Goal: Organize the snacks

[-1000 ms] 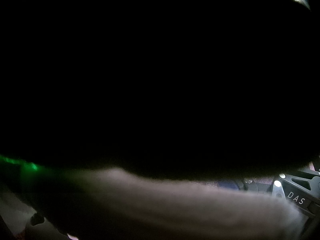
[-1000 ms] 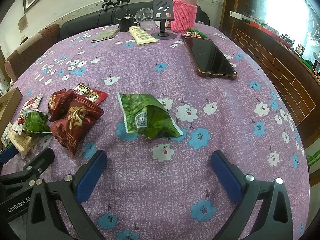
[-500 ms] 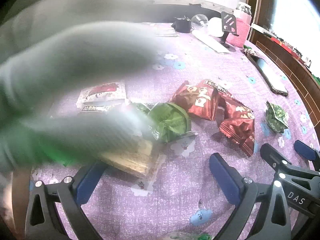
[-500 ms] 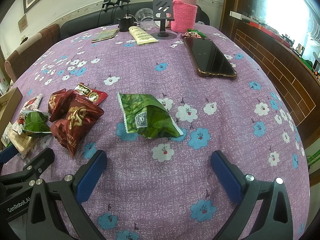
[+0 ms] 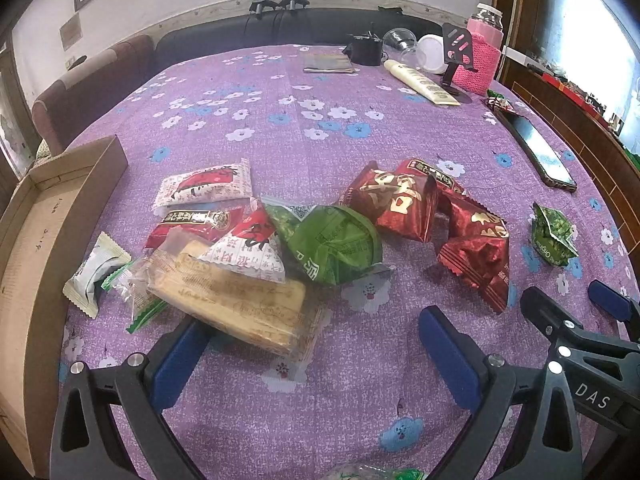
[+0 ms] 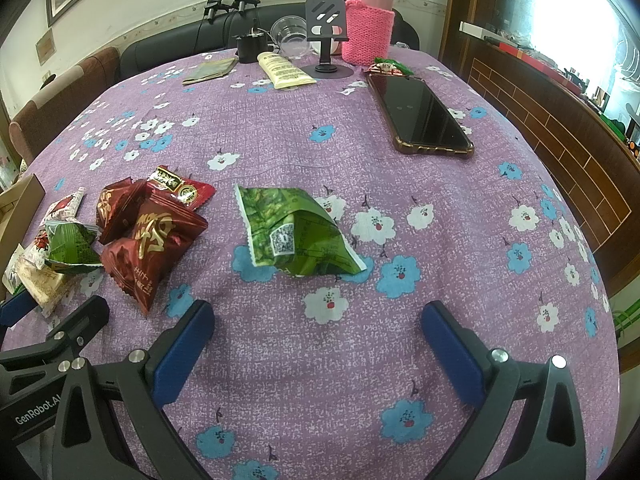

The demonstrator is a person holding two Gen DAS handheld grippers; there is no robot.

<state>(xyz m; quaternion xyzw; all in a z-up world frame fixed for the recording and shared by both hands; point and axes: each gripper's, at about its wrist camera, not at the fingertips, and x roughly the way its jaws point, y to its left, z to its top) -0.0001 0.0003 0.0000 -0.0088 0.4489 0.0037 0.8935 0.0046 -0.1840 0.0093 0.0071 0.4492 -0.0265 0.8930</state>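
A heap of snack packets lies on the purple flowered tablecloth (image 5: 320,120): a clear-wrapped biscuit pack (image 5: 240,304), a green packet (image 5: 336,244), dark red packets (image 5: 404,200), and white-and-red packets (image 5: 208,186). My left gripper (image 5: 316,354) is open and empty just in front of the biscuit pack. A lone green packet (image 6: 292,232) lies ahead of my right gripper (image 6: 318,338), which is open and empty. The dark red packets also show in the right wrist view (image 6: 152,236).
An open cardboard box (image 5: 44,240) stands at the left table edge. A phone (image 6: 420,112), a pink-sleeved bottle (image 6: 370,20), a phone stand (image 6: 326,32), a cream tube (image 6: 282,70) and clear cups sit at the far side. A sofa and chairs lie beyond.
The left wrist view was dark, then blocked by a blurred sleeve; it now shows the snack heap unobstructed. The right gripper and its green packet have not moved.
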